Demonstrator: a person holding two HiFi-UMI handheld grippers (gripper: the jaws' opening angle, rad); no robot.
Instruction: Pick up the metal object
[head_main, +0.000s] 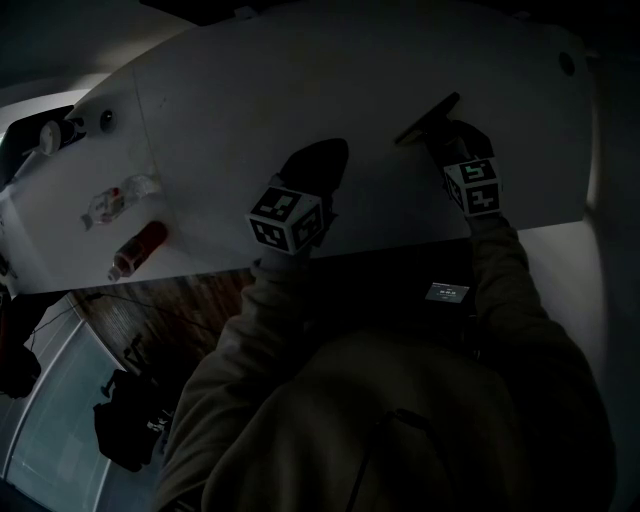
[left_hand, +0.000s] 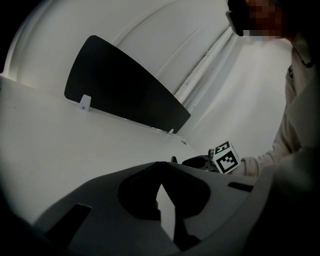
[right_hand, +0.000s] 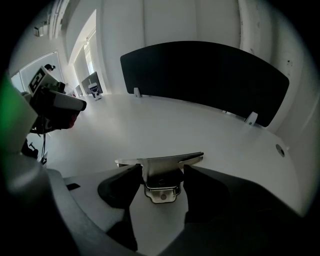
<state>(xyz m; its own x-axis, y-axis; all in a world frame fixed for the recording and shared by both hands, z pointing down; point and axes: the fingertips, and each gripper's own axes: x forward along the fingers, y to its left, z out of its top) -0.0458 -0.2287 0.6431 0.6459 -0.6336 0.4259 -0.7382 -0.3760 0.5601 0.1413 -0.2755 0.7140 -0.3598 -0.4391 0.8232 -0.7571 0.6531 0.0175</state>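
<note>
Right gripper view first: where is the metal object (right_hand: 159, 161) placed?

Squarely between the jaws of the right gripper (right_hand: 163, 175). Its flat bar is laid crosswise, from jaw to jaw. Its folded stem is pressed by a jaw on either side, so the right gripper is judged to be clamped on it.

Is it carried clear of the desk (right_hand: 190, 125)?

That cannot be told. The desk is seen close beneath, and no gap can be made out. A straight upward pull is judged to be all that is called for, with the bar kept level so that it is not twisted out of the grip.

And the left gripper (head_main: 318, 160)?

It is held well to the left of the object, over the desk. Nothing is seen between its jaws, and their tips are closed together. The object is far nearer the right hand, so no help from the left is judged to be needed.
</note>
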